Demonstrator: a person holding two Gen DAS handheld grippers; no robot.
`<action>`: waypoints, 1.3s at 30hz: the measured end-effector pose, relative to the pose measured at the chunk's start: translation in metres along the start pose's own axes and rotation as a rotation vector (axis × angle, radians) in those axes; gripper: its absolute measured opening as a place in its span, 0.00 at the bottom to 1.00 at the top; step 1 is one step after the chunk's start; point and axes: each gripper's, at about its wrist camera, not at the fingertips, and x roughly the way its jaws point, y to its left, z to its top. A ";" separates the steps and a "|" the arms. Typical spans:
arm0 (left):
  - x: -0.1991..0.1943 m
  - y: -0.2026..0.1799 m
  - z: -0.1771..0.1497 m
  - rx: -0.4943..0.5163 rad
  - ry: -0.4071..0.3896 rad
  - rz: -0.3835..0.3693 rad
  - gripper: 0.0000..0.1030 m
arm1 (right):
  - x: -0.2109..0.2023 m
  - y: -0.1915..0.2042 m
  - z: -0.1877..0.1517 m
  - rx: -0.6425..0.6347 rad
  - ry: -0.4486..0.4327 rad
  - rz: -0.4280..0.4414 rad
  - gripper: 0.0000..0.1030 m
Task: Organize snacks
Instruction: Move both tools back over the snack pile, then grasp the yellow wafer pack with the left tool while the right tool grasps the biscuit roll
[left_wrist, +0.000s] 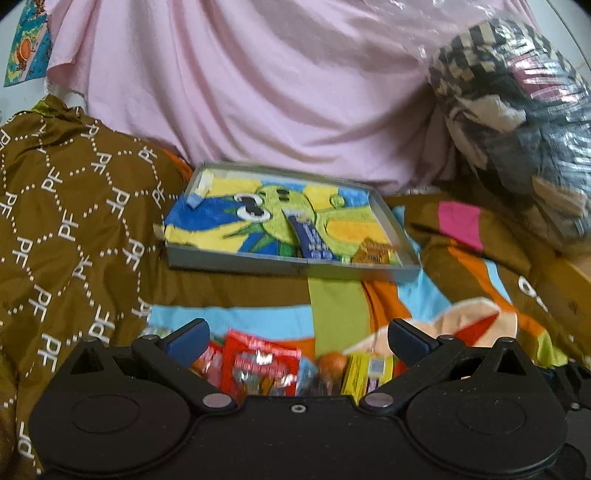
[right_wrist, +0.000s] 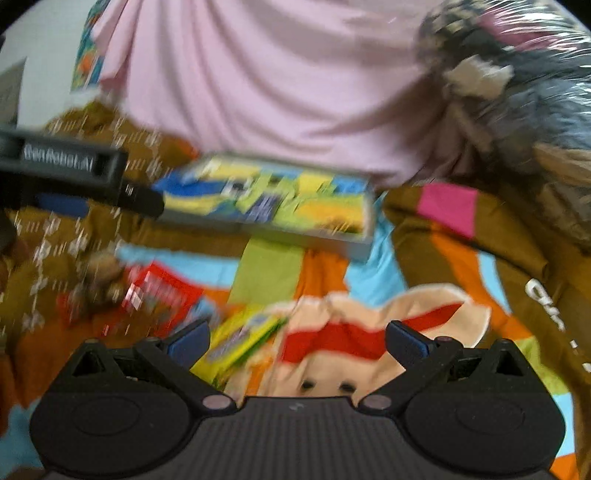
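Left wrist view shows me the bed first: a soft patchwork bedspread (left_wrist: 369, 295) in brown, orange and blue, with a pink sheet (left_wrist: 258, 92) heaped at 12 o'clock. That soft footing is my main worry, since anything I press on may sink or slide rather than hold.

The shallow grey tray (left_wrist: 236, 260) sits at 12 o'clock from my left gripper (left_wrist: 297, 338), already holding a dark blue packet (left_wrist: 314, 243) and a gold-wrapped snack (left_wrist: 375, 253); a nudge on its rim could tip it on the folds.

The snack pile lies right under the left jaws, which are spread wide and grasping nothing: a red packet (left_wrist: 258, 365) and a yellow packet (left_wrist: 364, 373) overlap, so I might pinch two at once or snag cloth.

The right gripper (right_wrist: 297, 338), jaws likewise spread and empty, looks blurred, and that blur could spoil my aim.
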 end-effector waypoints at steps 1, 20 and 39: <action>-0.001 0.000 -0.003 0.008 0.010 -0.004 0.99 | 0.001 0.004 -0.003 -0.013 0.020 0.009 1.00; 0.013 0.016 -0.062 0.082 0.192 0.009 0.99 | 0.036 0.010 -0.018 -0.008 0.240 0.080 1.00; 0.062 -0.011 -0.046 0.165 0.237 -0.117 0.99 | 0.051 0.003 -0.021 0.039 0.280 0.056 1.00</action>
